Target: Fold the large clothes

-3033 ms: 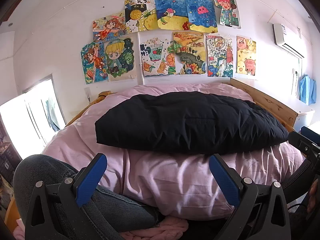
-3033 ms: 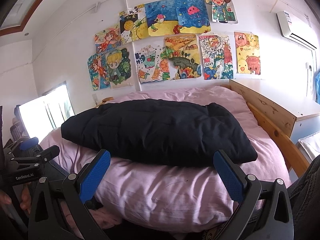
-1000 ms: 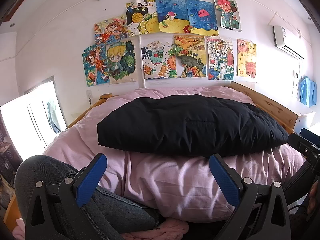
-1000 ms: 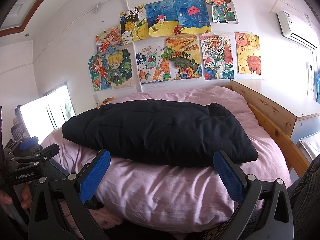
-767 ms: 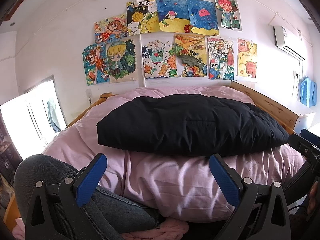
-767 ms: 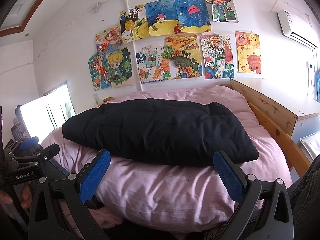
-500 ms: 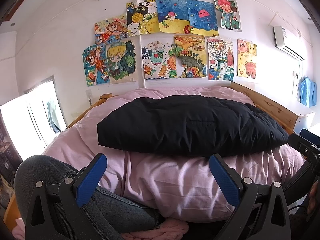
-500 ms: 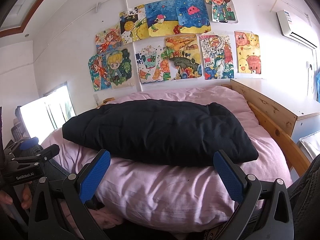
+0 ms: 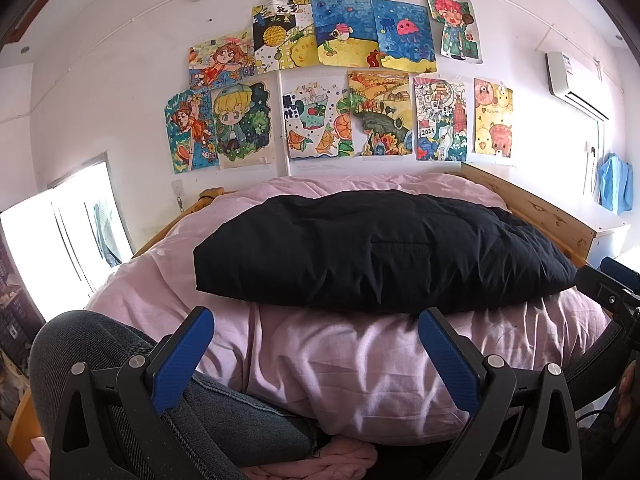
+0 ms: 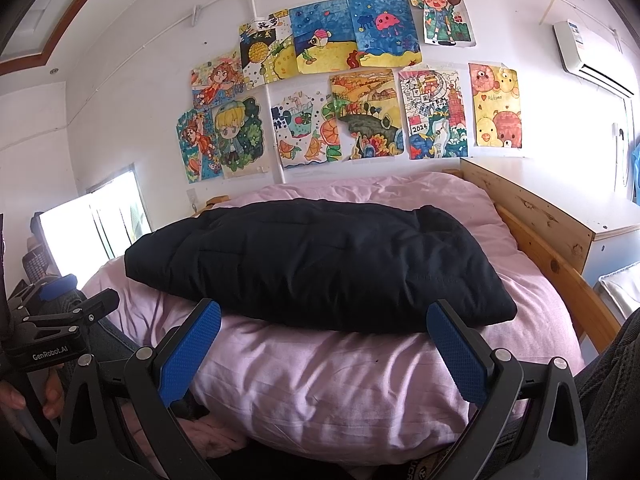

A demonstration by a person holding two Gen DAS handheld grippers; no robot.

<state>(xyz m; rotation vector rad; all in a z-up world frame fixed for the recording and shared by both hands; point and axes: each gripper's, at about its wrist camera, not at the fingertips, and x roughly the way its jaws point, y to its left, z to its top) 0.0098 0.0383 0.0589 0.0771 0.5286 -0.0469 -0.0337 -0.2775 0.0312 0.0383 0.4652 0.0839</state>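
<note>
Lying folded on quilt [image 9: 360, 364], black jacket [image 9: 376, 256], edges free

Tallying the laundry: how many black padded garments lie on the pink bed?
1. A folded black padded garment lies across the middle of the pink duvet; anything beneath it would be hidden.

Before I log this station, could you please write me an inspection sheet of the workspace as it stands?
Surface: pink duvet covers the bed, rumpled.
Job's things: black padded garment lies folded in a compact bundle on the duvet.
Clutter: pink knitted fabric below the bed's near edge.
Grippers: left gripper and right gripper open, empty, short of the garment.
Cables: nothing seen.
Surroundings: drawings on the wall, air conditioner, wooden bed frame, bright window.
</note>
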